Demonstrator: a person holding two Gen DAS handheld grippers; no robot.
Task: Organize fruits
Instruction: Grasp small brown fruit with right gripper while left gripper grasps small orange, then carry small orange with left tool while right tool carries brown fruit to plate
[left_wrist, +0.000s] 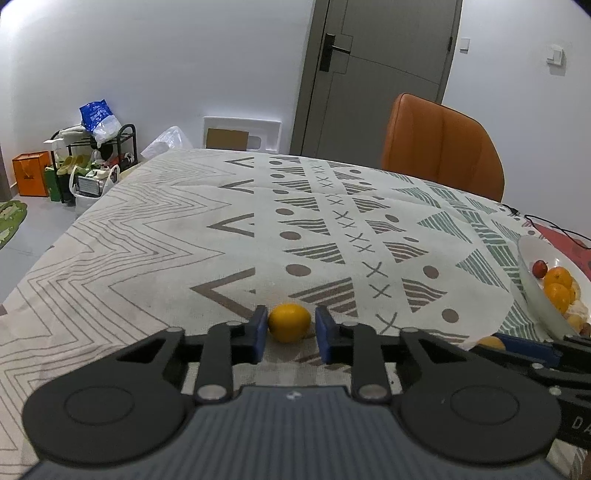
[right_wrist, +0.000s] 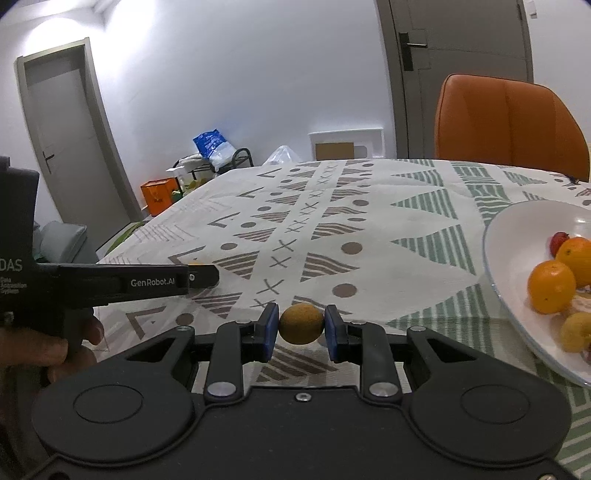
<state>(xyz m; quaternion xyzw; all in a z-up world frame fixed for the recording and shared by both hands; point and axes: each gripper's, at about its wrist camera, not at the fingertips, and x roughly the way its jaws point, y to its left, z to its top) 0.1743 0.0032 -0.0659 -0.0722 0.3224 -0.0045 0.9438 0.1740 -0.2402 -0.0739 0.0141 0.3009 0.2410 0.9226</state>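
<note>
Left wrist view, left to right: patterned tablecloth ahead of the fingers. Left gripper spread around a yellow-orange fruit sitting on the cloth between the blue pads; left pad touching or nearly touching the fruit, small gap at the right pad, so not pinched. Orange chair far ahead and right of the fingertips, past the far table edge. White bowl well right of the fingers, holding oranges and a small red fruit. Right gripper's blue finger visible low at the right edge, just below the bowl rim, with a bit of yellow fruit beside it.

Right wrist view, left to right: the person's left hand on the left gripper's black body, well left of the fingers; a sliver of yellow fruit at its tip. Right gripper pinching a brownish-yellow round fruit, both blue pads pressed on its sides. Cannot tell whether the fruit is clear of the cloth. Same white bowl right of the fingers, near but not touching, with oranges, a red fruit and a smaller yellow fruit.
</note>
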